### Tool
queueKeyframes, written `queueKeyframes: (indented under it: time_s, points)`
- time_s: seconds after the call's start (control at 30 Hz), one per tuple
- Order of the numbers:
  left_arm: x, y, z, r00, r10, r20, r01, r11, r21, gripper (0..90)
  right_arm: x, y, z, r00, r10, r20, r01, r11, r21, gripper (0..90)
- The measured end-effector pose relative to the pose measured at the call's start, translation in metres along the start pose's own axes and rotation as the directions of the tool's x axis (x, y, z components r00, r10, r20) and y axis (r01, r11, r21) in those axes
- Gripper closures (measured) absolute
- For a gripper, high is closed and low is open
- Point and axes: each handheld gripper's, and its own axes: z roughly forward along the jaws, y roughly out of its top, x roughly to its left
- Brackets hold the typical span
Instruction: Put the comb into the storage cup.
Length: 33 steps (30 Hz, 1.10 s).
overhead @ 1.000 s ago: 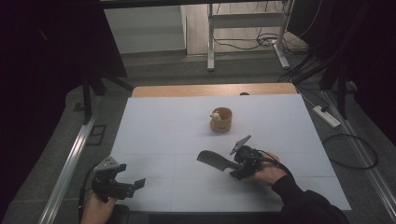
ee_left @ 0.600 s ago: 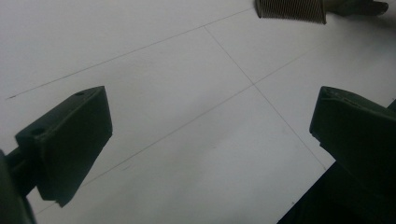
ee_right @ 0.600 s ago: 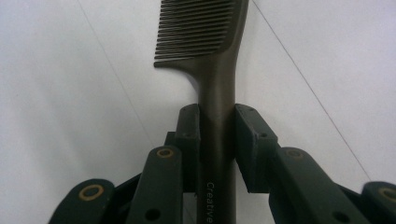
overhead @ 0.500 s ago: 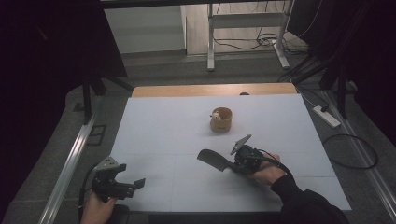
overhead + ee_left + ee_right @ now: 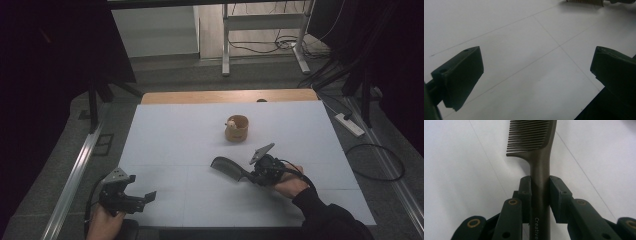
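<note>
High view: the white sheet-covered worktop [image 5: 180, 140] carries both grippers and a small round wooden cup [image 5: 236, 128].
Right gripper [image 5: 248, 176]: lies low on the worktop in the person's right hand [image 5: 287, 182], with jaws that have just been closing and now clamp the handle of a dark grey plastic comb [image 5: 226, 166].
Right gripper view: the two black jaw pads press on either side of the comb's handle [image 5: 539, 185]; the toothed head reaches straight ahead of the gripper, with its teeth to the left in this view.
Comb's place: it runs out from the right gripper's tips towards the left gripper, low over the worktop.
Cup's place: ahead of the right gripper, well apart from it.
Left gripper [image 5: 142, 198]: held in the left hand [image 5: 104, 225] at the near edge, jaws wide apart with nothing between them.
Left gripper view: bare white worktop lies between the jaws; the comb's teeth [image 5: 585, 2] show far ahead.
</note>
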Motion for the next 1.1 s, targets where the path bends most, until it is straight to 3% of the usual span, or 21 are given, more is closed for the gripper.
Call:
queueKeyframes:
  time_s: [0.33, 0.47, 1.1]
  points:
    - [-0.005, 0.008, 0.006, 0.9981, 0.041, 0.046, -0.041, 0.9990, -0.018, 0.0, 0.002, -0.004, -0.011, 0.9998, -0.017, -0.004, 0.017, 0.999, -0.049, 72.8]
    - [-0.005, 0.011, 0.009, 0.9964, 0.045, 0.072, -0.043, 0.9986, -0.030, 0.0, 0.004, -0.006, -0.015, 0.9998, -0.019, -0.003, 0.019, 0.998, -0.057, 72.8]
    - [-0.010, 0.032, 0.024, 0.9911, 0.053, 0.122, -0.048, 0.9979, -0.042, 0.0, 0.009, -0.015, -0.032, 0.9993, -0.032, 0.017, 0.034, 0.990, -0.137, 72.8]
